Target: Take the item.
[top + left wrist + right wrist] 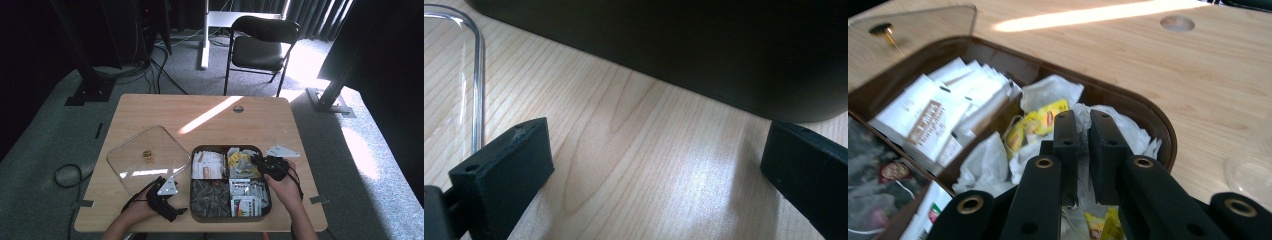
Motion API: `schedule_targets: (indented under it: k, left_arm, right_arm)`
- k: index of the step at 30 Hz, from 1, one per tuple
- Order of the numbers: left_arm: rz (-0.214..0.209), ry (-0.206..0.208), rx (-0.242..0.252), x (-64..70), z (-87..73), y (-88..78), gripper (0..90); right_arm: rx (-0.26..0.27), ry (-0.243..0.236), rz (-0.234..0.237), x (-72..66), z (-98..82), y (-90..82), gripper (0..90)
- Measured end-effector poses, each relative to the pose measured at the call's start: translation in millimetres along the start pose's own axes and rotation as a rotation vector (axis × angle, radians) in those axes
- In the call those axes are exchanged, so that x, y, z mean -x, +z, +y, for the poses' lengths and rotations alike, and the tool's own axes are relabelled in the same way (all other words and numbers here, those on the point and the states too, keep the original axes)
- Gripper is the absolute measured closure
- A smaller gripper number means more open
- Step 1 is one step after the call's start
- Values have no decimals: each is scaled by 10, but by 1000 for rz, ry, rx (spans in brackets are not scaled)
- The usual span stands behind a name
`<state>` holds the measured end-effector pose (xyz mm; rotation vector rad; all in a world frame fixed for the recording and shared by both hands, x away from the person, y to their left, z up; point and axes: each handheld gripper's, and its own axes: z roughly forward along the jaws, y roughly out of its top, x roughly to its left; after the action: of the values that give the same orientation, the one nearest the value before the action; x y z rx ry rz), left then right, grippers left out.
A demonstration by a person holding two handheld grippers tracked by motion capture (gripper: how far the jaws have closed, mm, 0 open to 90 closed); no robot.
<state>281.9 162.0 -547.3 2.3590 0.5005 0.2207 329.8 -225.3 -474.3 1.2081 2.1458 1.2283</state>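
1. Right gripper (1082, 145) is dipping into the far right compartment of the dark tray (196, 152), its jaws pinched together on a white tea bag (1080, 172) so the bag can be lifted out.
2. Left gripper (649, 165) is resting on the table (634, 130) just beside the tray, jaws spread wide on nothing, waiting.
3. Farther left, the clear lid (147, 157) is lying flat, keeping the compartments reachable.

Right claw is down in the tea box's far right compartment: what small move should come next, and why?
Probably lift the right claw straight up. Its jaws stand nearly together over the white, yellow-tagged tea bags, seemingly pinching one, though the grip is hard to confirm. The box is open and its lid lies aside, so nothing blocks a lift.
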Motion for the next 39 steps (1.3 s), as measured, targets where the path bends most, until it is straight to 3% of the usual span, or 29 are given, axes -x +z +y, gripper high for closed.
schedule_targets:
  k: [12, 14, 21, 39]
  left_arm:
    - [0, -1, 1, 1, 0, 1, 2]
    - [0, -3, 3, 2, 0, 2, 2]
    - [1, -2, 2, 1, 0, 2, 2]
    - [1, -2, 3, 1, 0, 2, 2]
  right_arm:
    - [93, 21, 24, -30, 104, -61, 831]
    - [143, 31, 22, -25, 133, -86, 831]
    - [238, 40, 14, 9, 197, -149, 831]
    - [299, 61, -27, 200, 384, -270, 831]
